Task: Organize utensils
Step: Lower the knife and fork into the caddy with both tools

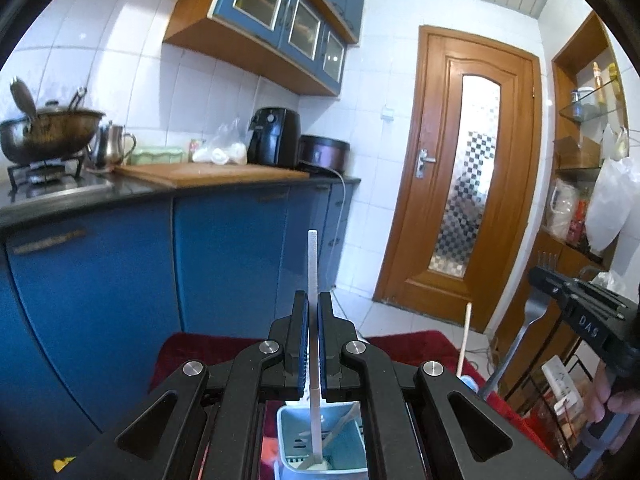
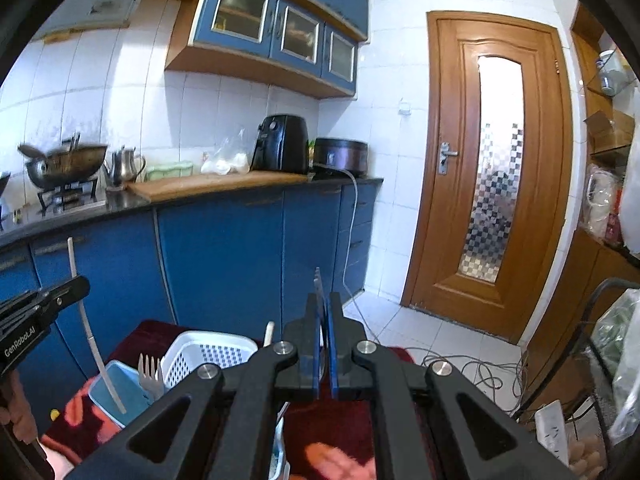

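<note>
Presently mid-task, with both tools loaded. Left gripper [image 1: 313, 344] clenched on a thin white utensil [image 1: 312, 264] (type not determinable; only a slim pale handle shows), held upright, lower end dipping into the light blue holder [image 1: 352, 468] directly below. Right gripper [image 2: 323, 344] clamped on a metal fork [image 1: 534, 312], tines pointing up past the fingertips; from the left wrist view, handle seen angling down towards the near right side of the cloth. Holder placed on a dark red cloth [image 2: 344, 424], on the near left of the scene from the right wrist view, just beside a white perforated basket [image 2: 208, 354] on its far side. Already standing in the holder: a second fork [image 2: 150, 372], tines up, and further pale pieces inside, too indistinct to identify. A wooden stick [image 1: 464, 340] noted upright near the holder's right side; exact seat not visible. Progress judged as partial: some utensils housed, the white one close to being deposited but not yet released, the gripped fork yet to be placed. Remaining loose items on the cloth not confirmable, most of it being hidden behind the gripper bodies.
</note>
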Tool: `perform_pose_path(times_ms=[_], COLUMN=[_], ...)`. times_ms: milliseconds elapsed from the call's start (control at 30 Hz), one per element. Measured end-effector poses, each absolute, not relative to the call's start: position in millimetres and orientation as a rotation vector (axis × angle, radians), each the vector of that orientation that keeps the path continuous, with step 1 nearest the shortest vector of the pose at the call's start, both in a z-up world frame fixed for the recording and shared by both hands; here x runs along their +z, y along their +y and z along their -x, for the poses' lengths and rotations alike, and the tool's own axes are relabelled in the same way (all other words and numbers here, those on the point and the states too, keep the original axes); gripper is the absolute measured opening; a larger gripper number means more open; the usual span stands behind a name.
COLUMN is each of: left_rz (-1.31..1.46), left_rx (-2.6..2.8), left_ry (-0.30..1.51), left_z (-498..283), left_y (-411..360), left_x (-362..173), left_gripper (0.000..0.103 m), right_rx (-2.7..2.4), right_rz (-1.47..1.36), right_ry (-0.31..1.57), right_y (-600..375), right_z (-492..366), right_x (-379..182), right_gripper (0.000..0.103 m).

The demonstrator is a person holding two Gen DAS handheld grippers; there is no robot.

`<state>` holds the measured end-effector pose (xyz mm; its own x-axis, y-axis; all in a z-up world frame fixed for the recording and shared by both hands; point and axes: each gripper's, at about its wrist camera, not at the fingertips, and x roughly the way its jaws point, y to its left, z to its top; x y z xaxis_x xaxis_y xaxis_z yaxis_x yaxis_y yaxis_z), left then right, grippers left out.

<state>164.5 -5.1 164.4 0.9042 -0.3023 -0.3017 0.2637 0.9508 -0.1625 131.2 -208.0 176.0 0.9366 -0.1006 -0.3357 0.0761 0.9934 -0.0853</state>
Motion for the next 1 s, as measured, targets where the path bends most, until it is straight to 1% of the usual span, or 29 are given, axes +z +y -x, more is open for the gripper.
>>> perform_pose_path(times_ms=[367, 600, 700, 767, 833, 933, 1000], left_rz=[0.112, 0.117, 0.112, 0.114, 0.122, 0.136, 0.136], left_rx=[-0.338, -0.392, -0.408, -0.406, -0.398, -0.397, -0.395], left_ry=[0.403, 0.447, 0.467, 0.484, 0.502, 0.526, 0.536], left_z=[-175, -179, -180, -182, -184, -186, -185], left_y=[-8, -9, -11, -12, -10, -8, -7], left_x=[123, 108, 104, 101, 99, 98, 98], left_gripper=[0.004, 0.004, 0.004, 0.004, 0.005, 0.006, 0.007], right_rx=[-0.043, -0.026, 0.004, 0.017, 0.031, 0.052, 0.066], right_rz=[0.043, 0.01, -0.02, -0.03, -0.039, -0.048, -0.058], right_ry=[0.425, 0.445, 0.445, 0.441, 0.438, 0.435, 0.425], right_y=[-189, -186, -184, -182, -181, -180, -180], right_z=[-142, -141, -138, -136, -133, -130, -125], right_x=[138, 130, 131, 131, 132, 136, 139], right_gripper=[0.007, 0.008, 0.015, 0.025, 0.029, 0.03, 0.034])
